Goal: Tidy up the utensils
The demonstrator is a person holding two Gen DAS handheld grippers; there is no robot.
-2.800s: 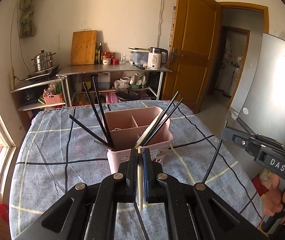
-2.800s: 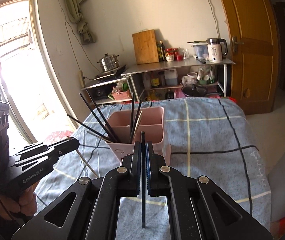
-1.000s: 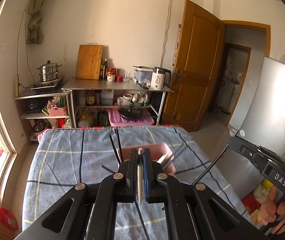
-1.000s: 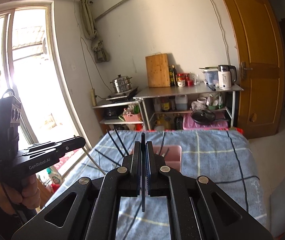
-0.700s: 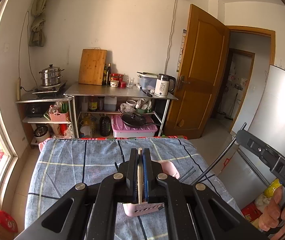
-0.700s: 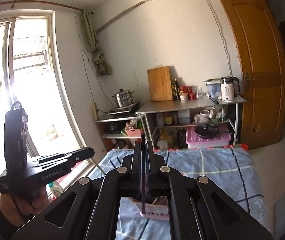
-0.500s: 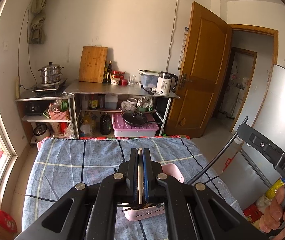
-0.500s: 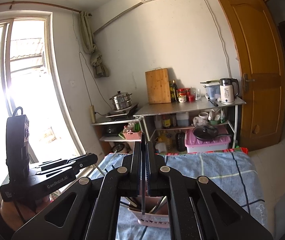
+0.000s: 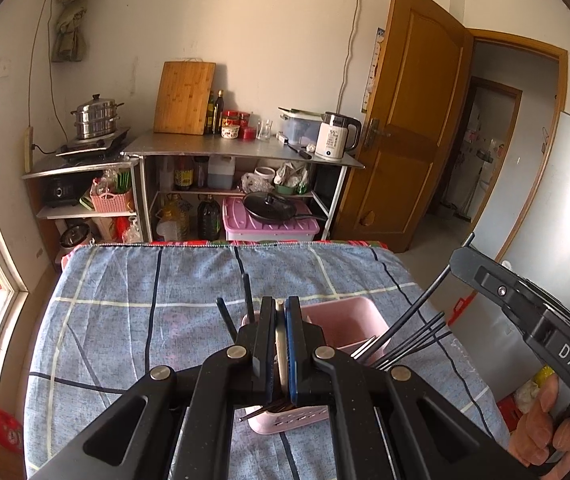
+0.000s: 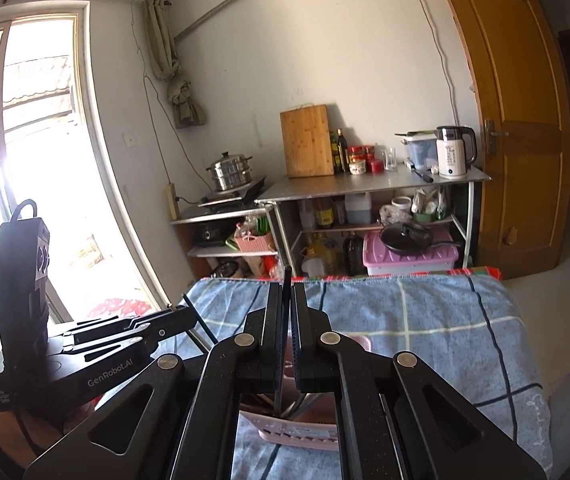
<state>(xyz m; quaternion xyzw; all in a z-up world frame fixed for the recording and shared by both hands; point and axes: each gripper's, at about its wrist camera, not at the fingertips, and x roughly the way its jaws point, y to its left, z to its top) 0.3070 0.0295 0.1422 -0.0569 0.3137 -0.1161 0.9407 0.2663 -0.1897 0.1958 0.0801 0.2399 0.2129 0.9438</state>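
You are mid-delivery: each hand carries one chopstick toward the pink caddy on the blue-clothed bench. The left gripper fingers are clamped on a pale chopstick, the right gripper fingers on a black chopstick. Both hover above the caddy's near edge. Next, I judge, lower each tip into a compartment, then release.

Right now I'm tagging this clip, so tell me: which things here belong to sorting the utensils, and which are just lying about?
Part of the job:
- pink utensil holder
- pale chopstick in the left gripper
- black chopstick in the right gripper
- black chopsticks already in the holder

Just lying about:
- cutting board
- kettle
- steamer pot
- frying pan
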